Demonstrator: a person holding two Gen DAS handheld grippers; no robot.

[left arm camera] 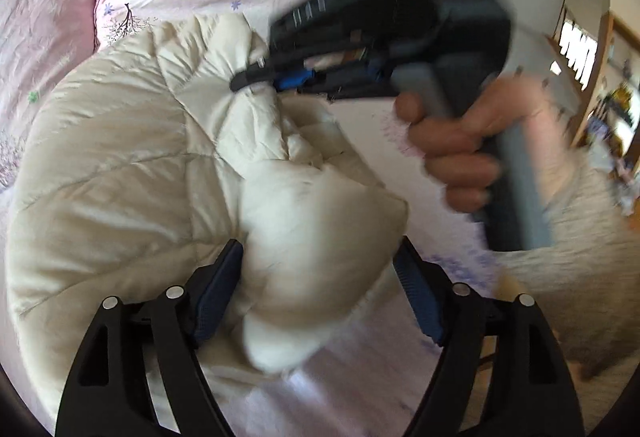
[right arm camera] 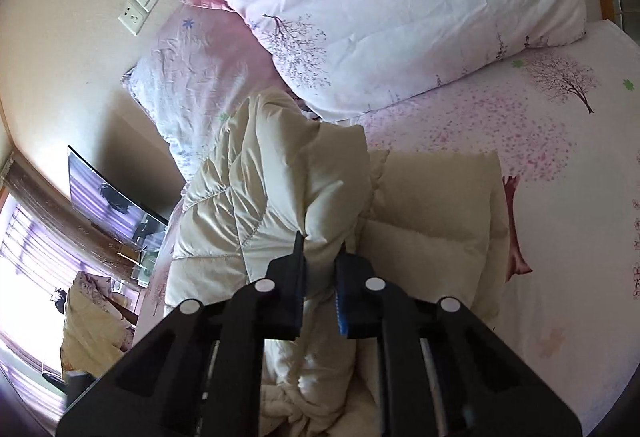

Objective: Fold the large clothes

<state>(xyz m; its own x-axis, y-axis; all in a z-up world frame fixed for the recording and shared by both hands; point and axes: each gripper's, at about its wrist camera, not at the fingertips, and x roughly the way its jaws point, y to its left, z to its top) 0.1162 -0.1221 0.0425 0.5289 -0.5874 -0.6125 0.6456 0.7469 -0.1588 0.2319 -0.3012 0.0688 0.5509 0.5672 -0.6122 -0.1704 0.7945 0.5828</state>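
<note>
Jacket [right arm camera: 280, 173] cream, quilted. Pillow [right arm camera: 400, 9] pale pink, tree and flower print. Bedsheet [right arm camera: 560, 157] pink blossom print. Gripper pads [left arm camera: 222, 289] blue.

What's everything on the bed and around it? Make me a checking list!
Surface: bed sheet, pink with tree prints.
Job's things: cream puffy coat, bunched on the bed.
Clutter: folded quilt and pillow behind the coat.
Grippers: left gripper wide apart around a cream fold, grip unclear; right gripper pinching coat fabric, held by a hand.
Cables: nothing seen.
Surroundings: wall switch and socket, screen, bright window.
</note>
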